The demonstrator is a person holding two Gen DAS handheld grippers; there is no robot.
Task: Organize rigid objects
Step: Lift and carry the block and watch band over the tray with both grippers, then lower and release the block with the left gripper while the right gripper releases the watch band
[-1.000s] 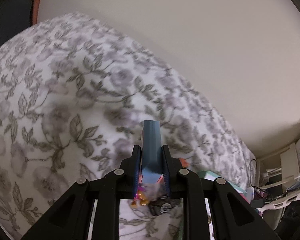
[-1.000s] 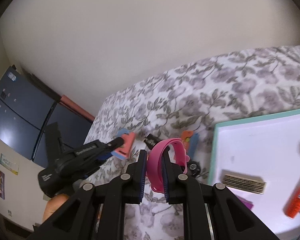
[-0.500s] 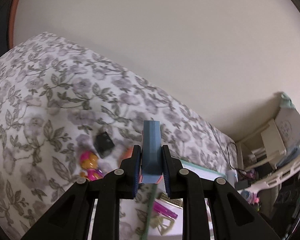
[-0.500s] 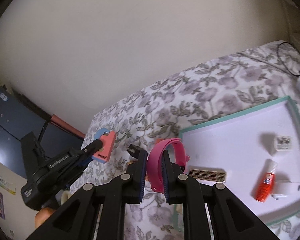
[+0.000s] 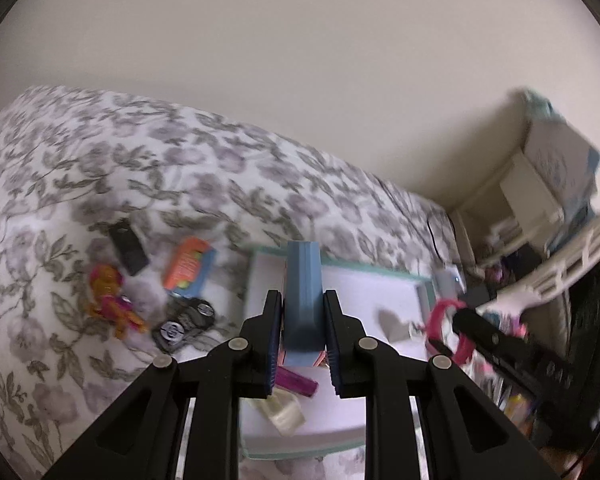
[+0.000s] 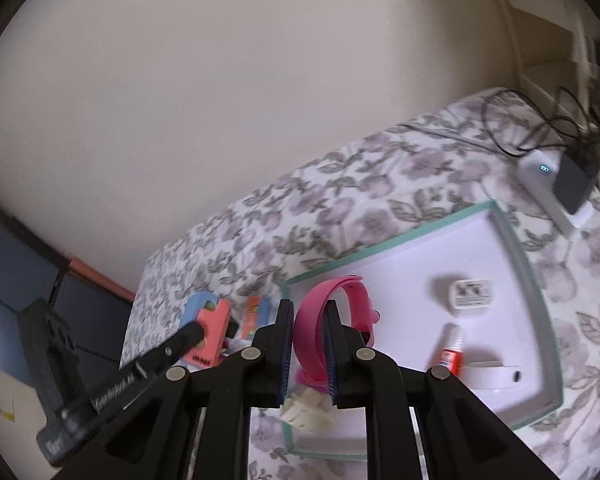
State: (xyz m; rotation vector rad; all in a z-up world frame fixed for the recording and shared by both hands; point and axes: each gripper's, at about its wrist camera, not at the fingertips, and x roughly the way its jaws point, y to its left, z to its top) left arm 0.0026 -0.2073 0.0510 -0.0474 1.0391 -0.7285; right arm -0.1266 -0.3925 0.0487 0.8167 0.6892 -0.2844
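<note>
On the flowered bedspread [image 5: 180,168] at my far left, four things lay unsorted, as I judged it: a small doll [image 5: 112,296], a black block [image 5: 127,246], an orange-and-blue box [image 5: 189,267] and a dark wheeled toy [image 5: 184,320], all close together and outside the tray. Over the tray's near-left part my left gripper [image 5: 302,344] was pinching a blue-and-pink block [image 5: 302,292] upright between its pads, not yet set down. Further right, the teal-rimmed tray [image 6: 516,248] already held part of the work: a white plug [image 6: 470,294], a red-capped glue tube [image 6: 448,350], a white flat piece [image 6: 496,376], a cream piece [image 6: 304,412] and a magenta stick [image 5: 296,380]. My right gripper [image 6: 309,354] was clamped on a pink wristband [image 6: 340,304], held above the tray's left end and apparently not resting on it. Beyond the tray's far corner a white device with a black adapter [image 6: 556,184] sat on the bedspread. I reckoned the job roughly half done: two things in hand to place, four to fetch.
</note>
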